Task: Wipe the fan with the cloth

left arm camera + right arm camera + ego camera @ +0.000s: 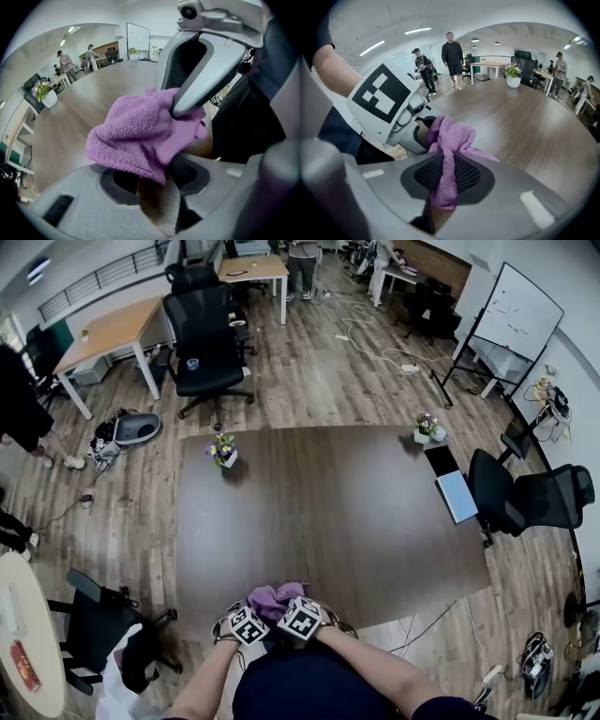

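Note:
A purple cloth [275, 599] is bunched between my two grippers at the near edge of the dark brown table [337, 521]. In the right gripper view my right gripper [443, 176] is shut on a thin fold of the cloth [450, 140], which rises toward the left gripper [423, 136] just beyond. In the left gripper view the cloth [136, 136] is heaped over the tips of my left gripper [157, 173], a thick fold caught between its pads, and the right gripper [176, 108] pinches it from above. No fan shows in any view.
Two small flower pots [223, 452] [429, 429] stand at the table's far corners. A light blue flat thing [457, 495] lies at its right edge. Black office chairs [202, 343] [534, 498] stand around, and people [452, 56] walk in the room behind.

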Available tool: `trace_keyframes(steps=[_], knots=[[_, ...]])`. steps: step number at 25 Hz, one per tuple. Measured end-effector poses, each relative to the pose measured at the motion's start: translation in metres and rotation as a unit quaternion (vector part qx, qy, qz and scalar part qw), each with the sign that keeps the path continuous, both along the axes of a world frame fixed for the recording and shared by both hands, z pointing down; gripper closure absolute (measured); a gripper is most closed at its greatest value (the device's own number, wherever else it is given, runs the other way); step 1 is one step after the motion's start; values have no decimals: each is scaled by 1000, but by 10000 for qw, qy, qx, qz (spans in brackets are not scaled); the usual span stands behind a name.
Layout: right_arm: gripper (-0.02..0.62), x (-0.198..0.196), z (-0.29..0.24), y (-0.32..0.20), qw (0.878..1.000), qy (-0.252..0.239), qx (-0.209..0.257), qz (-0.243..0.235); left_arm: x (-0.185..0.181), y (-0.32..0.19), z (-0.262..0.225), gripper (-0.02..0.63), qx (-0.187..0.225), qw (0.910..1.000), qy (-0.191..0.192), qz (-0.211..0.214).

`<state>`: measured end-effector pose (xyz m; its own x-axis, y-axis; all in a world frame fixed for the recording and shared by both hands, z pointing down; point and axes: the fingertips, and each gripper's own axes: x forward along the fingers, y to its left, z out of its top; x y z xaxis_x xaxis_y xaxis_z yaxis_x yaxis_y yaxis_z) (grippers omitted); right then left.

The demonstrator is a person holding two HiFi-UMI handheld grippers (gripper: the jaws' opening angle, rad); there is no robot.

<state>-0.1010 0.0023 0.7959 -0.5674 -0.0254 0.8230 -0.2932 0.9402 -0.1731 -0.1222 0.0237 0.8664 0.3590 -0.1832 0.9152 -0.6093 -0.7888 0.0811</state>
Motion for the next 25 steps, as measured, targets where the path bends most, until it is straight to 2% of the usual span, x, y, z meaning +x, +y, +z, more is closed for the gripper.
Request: trace_keyframes(steps=[11, 25], knots=[[520, 15, -2, -12, 9994, -46, -6, 355, -2, -1, 1, 419, 22, 10000, 8, -12], [520, 41, -4, -38, 9937, -158, -121, 1107, 0, -3, 0, 420, 36, 10000, 37, -18]])
